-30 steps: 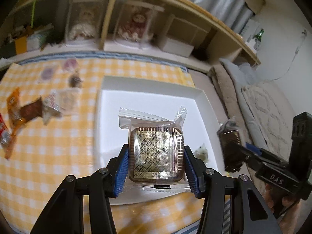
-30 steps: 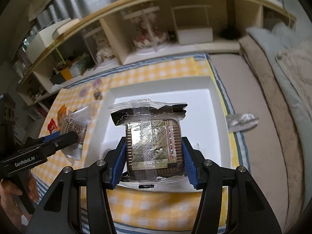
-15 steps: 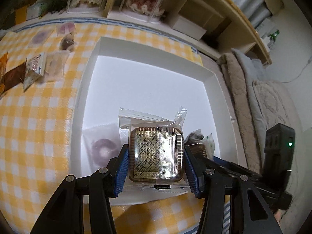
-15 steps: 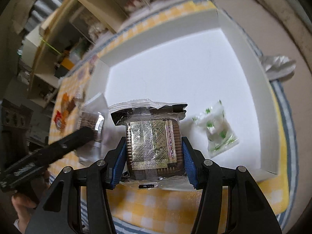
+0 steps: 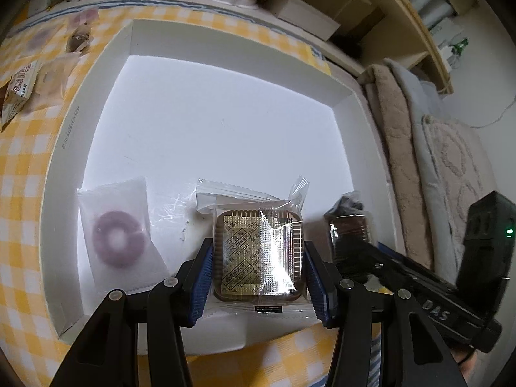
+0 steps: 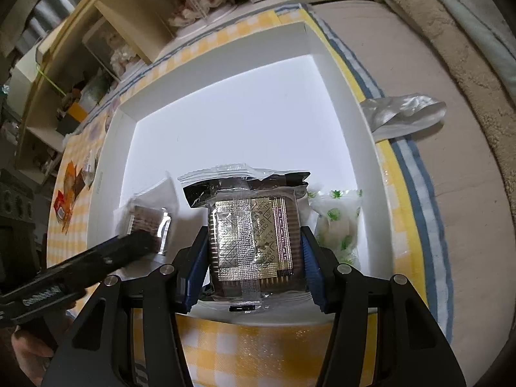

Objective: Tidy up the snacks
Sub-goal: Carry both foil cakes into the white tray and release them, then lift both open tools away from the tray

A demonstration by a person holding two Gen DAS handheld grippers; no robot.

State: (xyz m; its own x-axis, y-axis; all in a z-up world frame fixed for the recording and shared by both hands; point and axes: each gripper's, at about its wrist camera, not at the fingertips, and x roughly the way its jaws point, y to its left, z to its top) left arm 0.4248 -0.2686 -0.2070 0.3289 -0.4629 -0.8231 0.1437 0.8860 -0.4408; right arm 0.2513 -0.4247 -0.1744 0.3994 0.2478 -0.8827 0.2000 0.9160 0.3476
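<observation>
Fingers [image 5: 201,277] of both grippers clamp wrapped cakes [image 5: 259,258].

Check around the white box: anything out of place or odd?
One thing: a crumpled silver wrapper lies half off the edge of the checked cloth, just outside the right wall of the white box. It looks empty and flattened, like litter rather than a snack. Nothing looks spilled or torn.

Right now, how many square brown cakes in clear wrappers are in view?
2: left cake in the left gripper, right cake in the right gripper, both over the white cardboard box. Others may be hidden.
</observation>
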